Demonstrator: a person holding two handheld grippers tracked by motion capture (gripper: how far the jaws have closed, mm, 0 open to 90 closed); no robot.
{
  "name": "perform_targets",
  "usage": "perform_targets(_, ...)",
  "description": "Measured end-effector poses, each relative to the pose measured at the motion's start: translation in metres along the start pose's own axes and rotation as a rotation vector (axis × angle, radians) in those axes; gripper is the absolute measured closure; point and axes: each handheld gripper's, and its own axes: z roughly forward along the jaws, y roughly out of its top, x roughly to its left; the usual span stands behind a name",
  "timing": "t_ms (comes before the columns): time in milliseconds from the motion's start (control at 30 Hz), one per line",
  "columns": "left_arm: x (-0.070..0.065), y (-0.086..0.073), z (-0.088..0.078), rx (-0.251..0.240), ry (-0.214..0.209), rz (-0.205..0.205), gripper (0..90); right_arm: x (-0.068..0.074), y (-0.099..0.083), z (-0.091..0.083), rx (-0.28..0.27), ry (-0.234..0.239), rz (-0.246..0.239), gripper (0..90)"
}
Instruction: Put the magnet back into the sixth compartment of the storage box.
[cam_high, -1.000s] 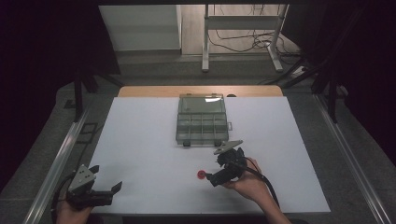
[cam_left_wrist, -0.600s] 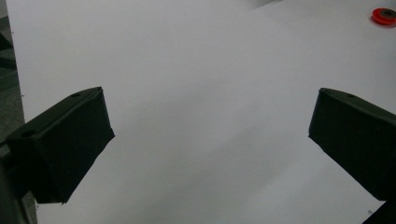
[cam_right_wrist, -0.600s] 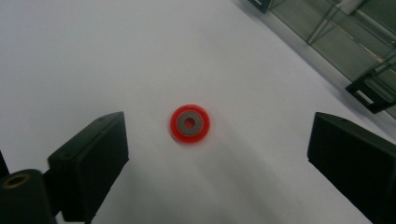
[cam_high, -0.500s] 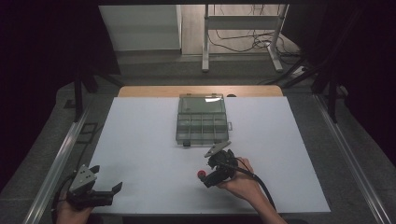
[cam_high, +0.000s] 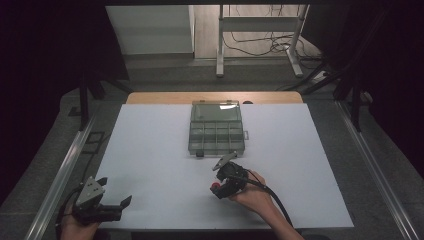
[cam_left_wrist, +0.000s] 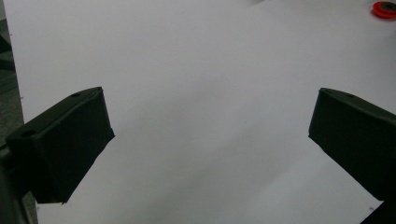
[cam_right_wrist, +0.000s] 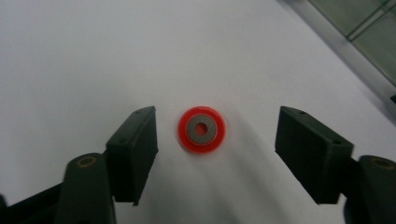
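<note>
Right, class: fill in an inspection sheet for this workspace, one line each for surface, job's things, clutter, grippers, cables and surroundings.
Surface: white sheet over the table.
Job's things: red ring lying flat; compartment box farther back, its lid open.
Clutter: nothing seen.
Grippers: right gripper straddles the ring, jaws just closing, pads not touching it; left gripper open, nothing between its jaws.
Cables: black cable trails from the right gripper.
Surroundings: dark floor, metal stand legs behind.

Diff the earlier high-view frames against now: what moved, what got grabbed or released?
The right hand-held gripper slid leftward and toward the person, onto the red ring. Its jaws have just been closing; the ring lies between them, but the pads stand apart from it, so nothing is grabbed. Nothing was released. Unchanged: the left hand-held gripper sits open at the sheet's near left corner, and the compartment box kept its place.
</note>
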Motion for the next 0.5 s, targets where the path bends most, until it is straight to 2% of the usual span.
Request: perform_targets(500,0.001,0.0,0.0,-0.003,-0.005,-0.005,0.0,0.003,0.003,0.01,0.03,0.022,-0.036,51.4)
